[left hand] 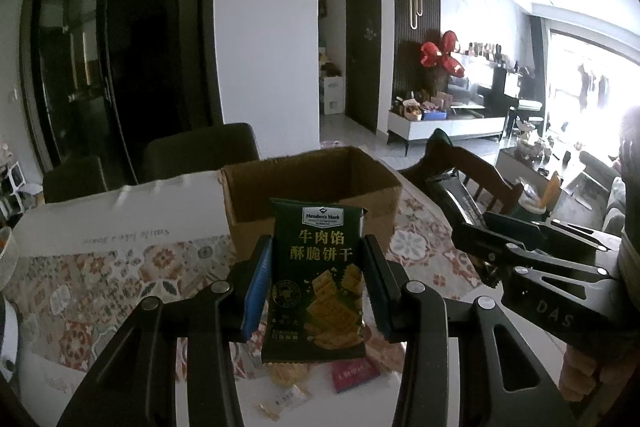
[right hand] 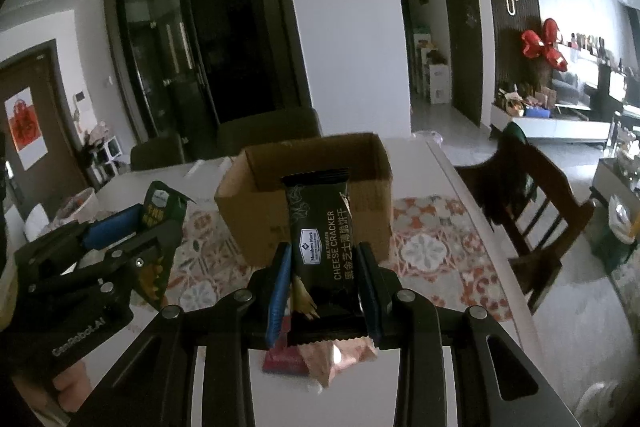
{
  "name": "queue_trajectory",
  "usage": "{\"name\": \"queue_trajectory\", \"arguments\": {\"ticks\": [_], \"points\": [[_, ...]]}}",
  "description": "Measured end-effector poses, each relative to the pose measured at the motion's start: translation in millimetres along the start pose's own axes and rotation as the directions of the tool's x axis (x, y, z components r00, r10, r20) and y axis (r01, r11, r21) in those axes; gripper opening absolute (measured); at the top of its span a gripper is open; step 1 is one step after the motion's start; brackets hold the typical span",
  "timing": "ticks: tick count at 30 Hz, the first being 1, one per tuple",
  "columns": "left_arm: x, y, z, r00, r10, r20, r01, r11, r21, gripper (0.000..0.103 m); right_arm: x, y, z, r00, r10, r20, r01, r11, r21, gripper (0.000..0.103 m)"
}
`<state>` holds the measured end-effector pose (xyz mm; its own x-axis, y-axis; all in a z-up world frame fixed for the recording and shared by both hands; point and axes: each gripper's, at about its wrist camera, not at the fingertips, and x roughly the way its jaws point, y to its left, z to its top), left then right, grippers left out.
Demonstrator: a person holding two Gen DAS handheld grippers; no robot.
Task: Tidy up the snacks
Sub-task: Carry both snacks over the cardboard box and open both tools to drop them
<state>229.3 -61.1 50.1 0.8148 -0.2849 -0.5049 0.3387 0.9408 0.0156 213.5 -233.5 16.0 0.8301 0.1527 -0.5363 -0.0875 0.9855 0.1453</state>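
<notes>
A white table with a floral runner is carrying an open cardboard box at twelve o'clock; dark chairs are standing behind it. The left gripper is pinching a green biscuit packet upright, and the right gripper is clamping a black cheese cracker packet. Only the right view is showing a pink wrapper at six o'clock; only the left is showing yellow packets.

Left tool and right tool each point toward 12 o'clock, pads clamped on a packet.
</notes>
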Motion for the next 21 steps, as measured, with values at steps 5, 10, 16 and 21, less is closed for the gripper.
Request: {"name": "queue_trajectory", "arguments": {"ticks": [5, 10, 16, 21], "points": [[9.8, 10.1, 14.8, 1.0, 0.007, 0.008, -0.007, 1.0, -0.014, 0.043, 13.2, 4.9, 18.8, 1.0, 0.014, 0.012, -0.014, 1.0, -0.011, 0.033], [23.4, 19.4, 31.7, 1.0, 0.01, 0.009, -0.01, 1.0, -0.016, 0.043, 29.1, 8.1, 36.3, 1.0, 0.026, 0.016, -0.026, 1.0, -0.014, 0.033], [42.0, 29.9, 52.6, 1.0, 0.02, 0.013, -0.02, 1.0, -0.014, 0.043, 50.7, 7.8, 60.3, 0.999, 0.032, 0.018, -0.031, 0.999, -0.024, 0.033], [59.0, 34.9, 66.0, 1.0, 0.013, 0.001, -0.013, 1.0, -0.017, 0.043, 73.4, 4.7, 79.9, 0.999, 0.049, 0.001, -0.049, 0.998, -0.025, 0.033]]}}
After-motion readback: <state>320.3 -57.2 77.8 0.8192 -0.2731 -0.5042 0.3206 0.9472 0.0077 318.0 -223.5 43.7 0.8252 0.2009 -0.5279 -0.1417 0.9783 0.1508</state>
